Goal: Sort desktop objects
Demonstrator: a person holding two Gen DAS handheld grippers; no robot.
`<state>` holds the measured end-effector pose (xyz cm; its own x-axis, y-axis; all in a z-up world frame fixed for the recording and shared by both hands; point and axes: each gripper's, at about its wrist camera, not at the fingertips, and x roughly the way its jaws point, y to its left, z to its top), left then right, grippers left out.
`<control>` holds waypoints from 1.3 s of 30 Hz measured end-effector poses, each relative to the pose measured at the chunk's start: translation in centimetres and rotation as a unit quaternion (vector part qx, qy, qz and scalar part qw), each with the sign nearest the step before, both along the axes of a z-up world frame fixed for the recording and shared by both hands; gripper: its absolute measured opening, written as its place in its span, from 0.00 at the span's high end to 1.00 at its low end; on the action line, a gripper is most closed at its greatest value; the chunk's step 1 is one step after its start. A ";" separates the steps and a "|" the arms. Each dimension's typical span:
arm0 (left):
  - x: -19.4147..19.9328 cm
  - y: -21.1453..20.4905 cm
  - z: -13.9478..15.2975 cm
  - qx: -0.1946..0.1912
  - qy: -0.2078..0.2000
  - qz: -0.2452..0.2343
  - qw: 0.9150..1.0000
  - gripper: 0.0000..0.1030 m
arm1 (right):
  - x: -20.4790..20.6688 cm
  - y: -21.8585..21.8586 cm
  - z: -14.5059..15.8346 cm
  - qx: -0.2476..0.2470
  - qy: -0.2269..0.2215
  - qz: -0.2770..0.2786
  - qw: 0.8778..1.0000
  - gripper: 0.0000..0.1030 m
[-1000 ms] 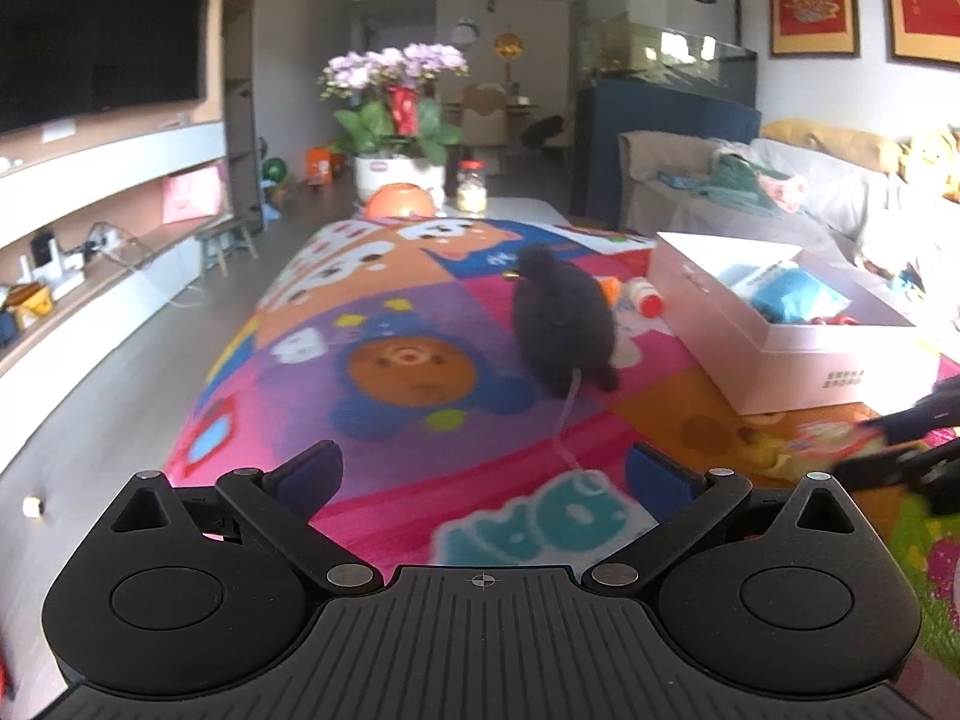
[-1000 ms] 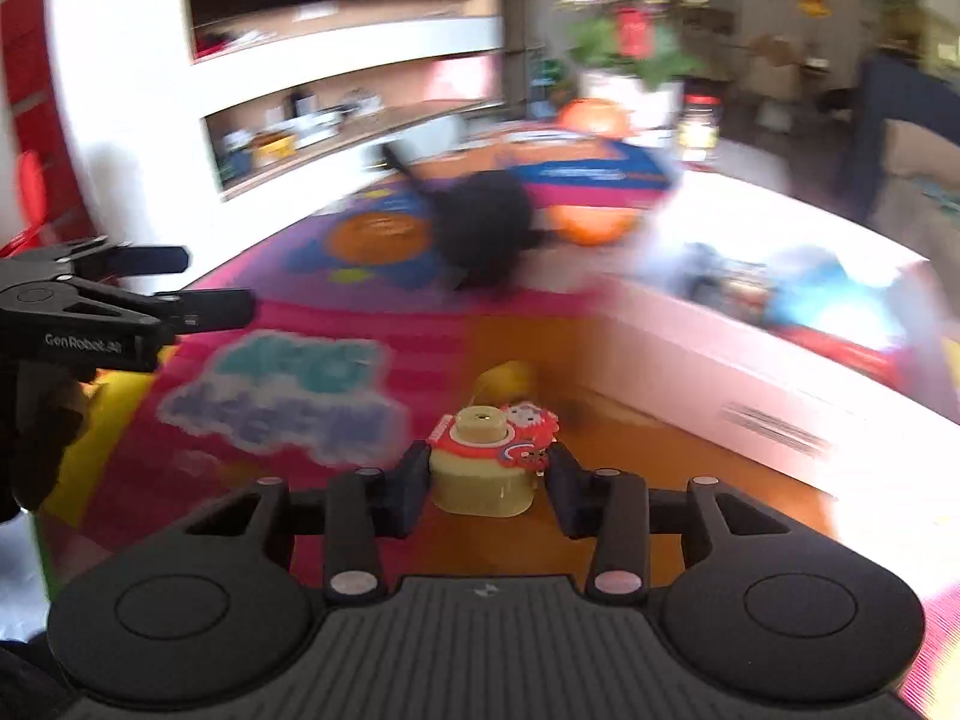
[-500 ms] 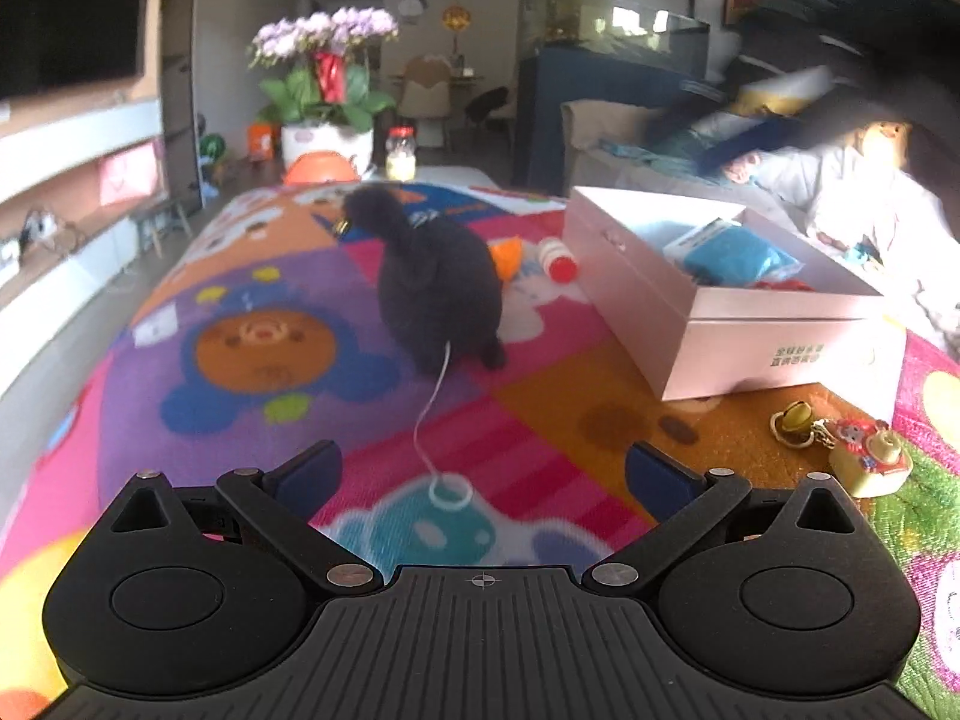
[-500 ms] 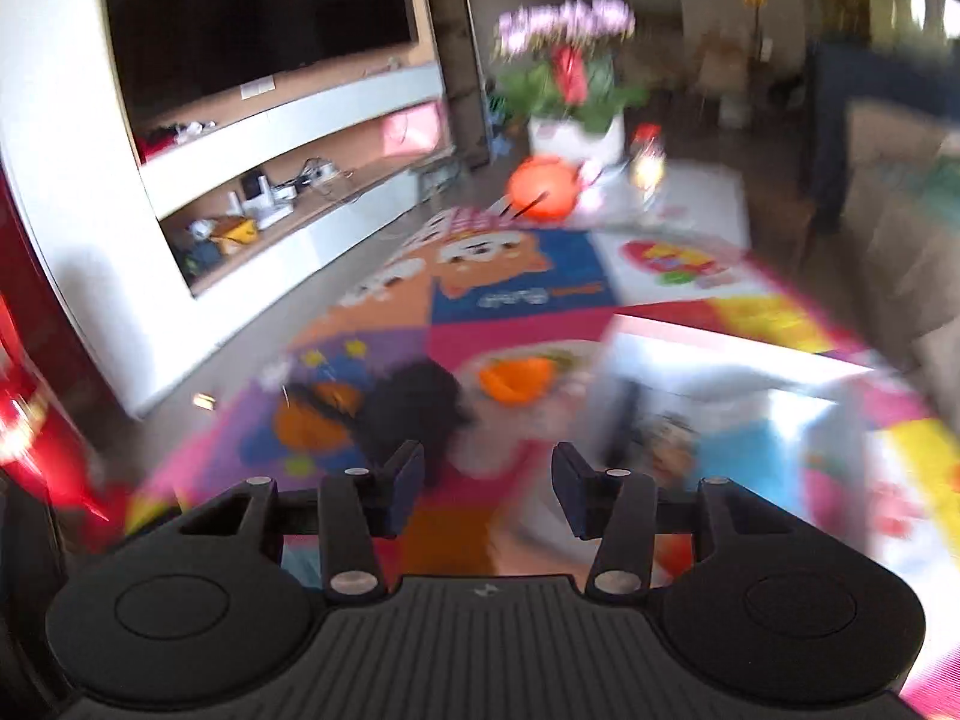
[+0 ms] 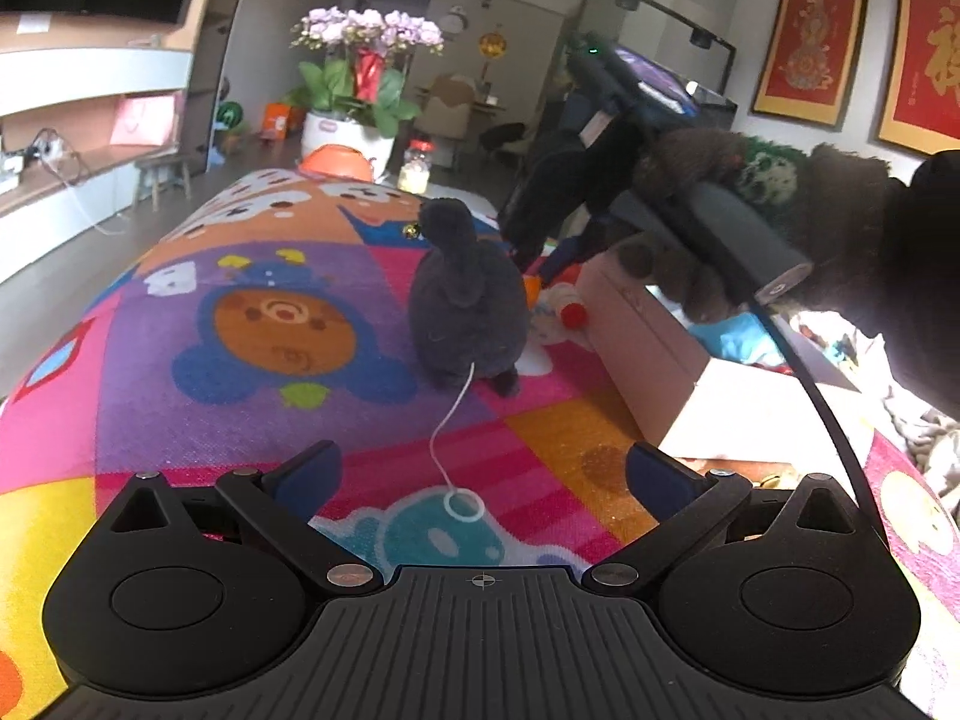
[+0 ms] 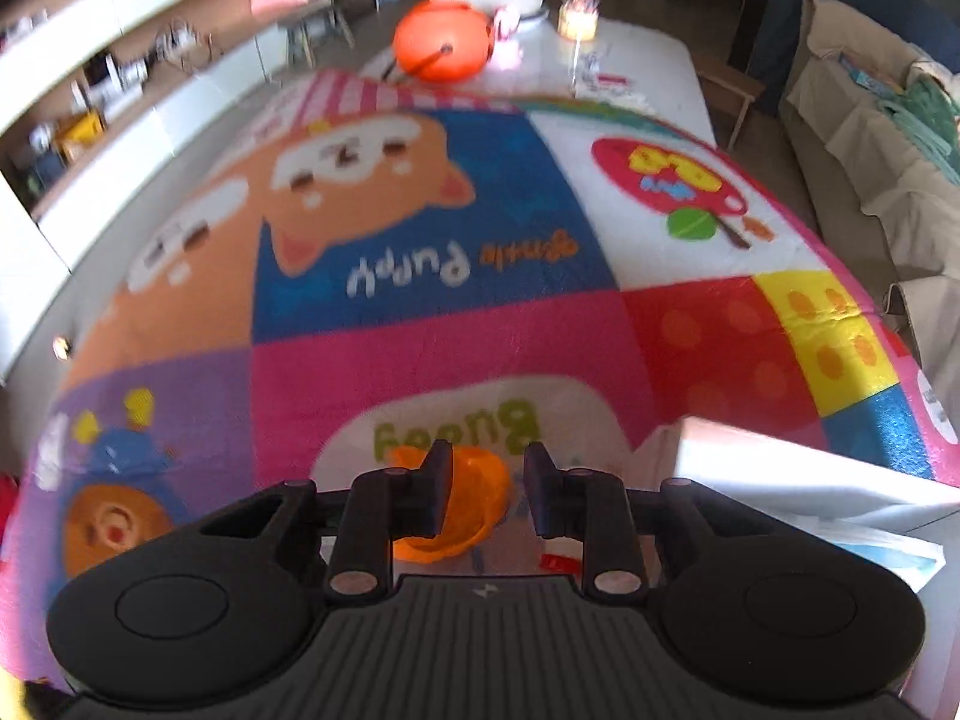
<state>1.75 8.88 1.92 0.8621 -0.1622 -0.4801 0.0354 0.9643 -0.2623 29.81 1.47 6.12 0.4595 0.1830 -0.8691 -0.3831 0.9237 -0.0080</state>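
Now the right gripper (image 6: pixel 483 495) hangs half-spread over the orange plastic cup (image 6: pixel 462 510), gripping nothing. Light, stiff, slick; I'd pinch its rim. Left gripper (image 5: pixel 480 474) gapes wide, empty.

We note a dark grey plush toy (image 5: pixel 465 306) on a multicoloured cartoon-print mat (image 5: pixel 252 372), a pale pink box (image 5: pixel 654 360) and an orange cup (image 6: pixel 468 507).

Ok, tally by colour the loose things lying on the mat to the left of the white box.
Dark grey: 1, the plush toy
Orange: 1, the orange piece
White with a red cap: 1, the small bottle
Total: 3
A yellowish bit by the near corner of the box is too hidden to count.
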 end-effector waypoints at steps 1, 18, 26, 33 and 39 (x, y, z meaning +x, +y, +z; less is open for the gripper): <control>0.0 0.0 0.0 -0.001 -0.001 0.000 1.000 0.00 | -0.3 0.3 -0.2 -0.006 -0.002 0.010 1.000 0.85; -1.4 -2.0 0.3 0.020 -0.005 -0.081 0.997 0.00 | -17.2 -8.0 7.9 0.066 -0.054 0.117 0.990 0.93; -3.3 -6.0 0.1 0.076 0.013 -0.142 0.987 0.00 | -22.7 -12.7 6.1 0.106 -0.058 0.103 0.987 0.59; -2.4 -7.1 -0.3 0.098 0.044 -0.133 0.985 0.00 | -26.2 -19.4 3.7 0.109 -0.124 0.006 0.986 0.18; -0.2 -8.9 0.2 0.117 0.057 -0.107 0.986 0.00 | -29.5 -23.2 -0.9 0.105 -0.151 -0.054 0.981 0.12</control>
